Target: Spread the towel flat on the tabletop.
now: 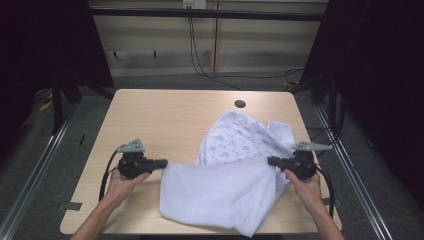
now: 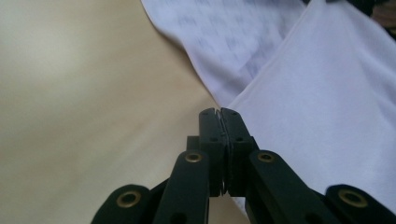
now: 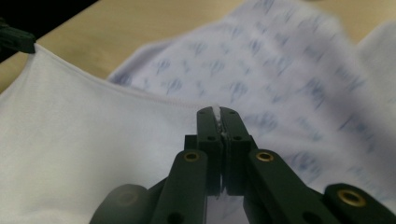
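1. The left gripper is seen near the front of the table, on the left side. Its jaws are pinched tight on a corner of the cloth. A thin white edge is seen between the tips in the left gripper view.

2. The right gripper is seen on the right side. Its jaws are also pinched tight on the other corner of the same edge. A bit of white cloth is seen between the tips in the right gripper view.

3. The cloth is held up by its top edge between the two grippers. The plain white part hangs down toward the front of the table. The part with small blue marks lies flat on the table farther back.

4. The cloth is judged to be soft, thin and light. It will sag and fold wherever it is not held.

5. The corners and the sewn edge are judged the best spots to be held, since the edge is thicker there and less likely to slip.

6. A small dark hole is seen in the table at the far side.
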`<state>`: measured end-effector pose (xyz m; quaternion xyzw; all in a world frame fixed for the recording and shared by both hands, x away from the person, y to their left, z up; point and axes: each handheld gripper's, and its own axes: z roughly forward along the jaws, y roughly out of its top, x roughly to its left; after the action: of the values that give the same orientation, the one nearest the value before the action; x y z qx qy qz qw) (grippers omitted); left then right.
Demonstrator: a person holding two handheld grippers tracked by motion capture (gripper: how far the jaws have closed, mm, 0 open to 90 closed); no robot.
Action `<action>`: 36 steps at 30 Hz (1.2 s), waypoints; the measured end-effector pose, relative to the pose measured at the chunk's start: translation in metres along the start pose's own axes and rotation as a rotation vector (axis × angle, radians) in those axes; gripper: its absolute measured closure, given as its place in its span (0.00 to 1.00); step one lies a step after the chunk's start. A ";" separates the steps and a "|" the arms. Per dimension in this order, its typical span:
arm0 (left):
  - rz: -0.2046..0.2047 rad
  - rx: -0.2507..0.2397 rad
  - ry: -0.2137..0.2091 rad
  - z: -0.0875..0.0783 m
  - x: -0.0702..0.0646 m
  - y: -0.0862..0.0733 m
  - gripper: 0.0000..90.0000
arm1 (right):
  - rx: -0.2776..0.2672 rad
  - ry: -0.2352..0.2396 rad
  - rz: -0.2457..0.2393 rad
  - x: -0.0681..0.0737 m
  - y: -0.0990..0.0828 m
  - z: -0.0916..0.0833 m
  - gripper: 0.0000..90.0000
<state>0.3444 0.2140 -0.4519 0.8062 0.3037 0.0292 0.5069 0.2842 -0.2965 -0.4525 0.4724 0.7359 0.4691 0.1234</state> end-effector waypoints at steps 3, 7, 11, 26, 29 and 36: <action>-0.005 -0.100 0.018 -0.012 0.006 0.033 0.99 | -0.080 -0.007 -0.003 -0.005 0.030 -0.008 0.98; 0.033 -0.222 0.023 -0.035 -0.002 0.078 0.99 | -0.154 -0.022 -0.054 0.001 0.076 -0.028 0.98; 0.071 -0.298 0.011 -0.058 -0.019 0.103 0.99 | -0.215 -0.009 -0.068 0.010 0.097 -0.054 0.98; 0.158 -0.190 -0.217 -0.112 -0.117 -0.014 0.98 | -0.164 0.116 -0.137 0.106 -0.035 -0.161 0.98; 0.186 -0.222 -0.267 -0.134 -0.134 -0.026 0.98 | -0.165 0.138 -0.163 0.132 -0.048 -0.178 0.92; 0.121 -0.176 -0.208 -0.121 -0.113 -0.035 0.87 | -0.140 0.072 -0.187 0.134 -0.054 -0.180 0.75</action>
<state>0.1934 0.2626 -0.3930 0.7742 0.1969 0.0025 0.6016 0.0702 -0.2973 -0.3650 0.3746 0.7462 0.5225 0.1728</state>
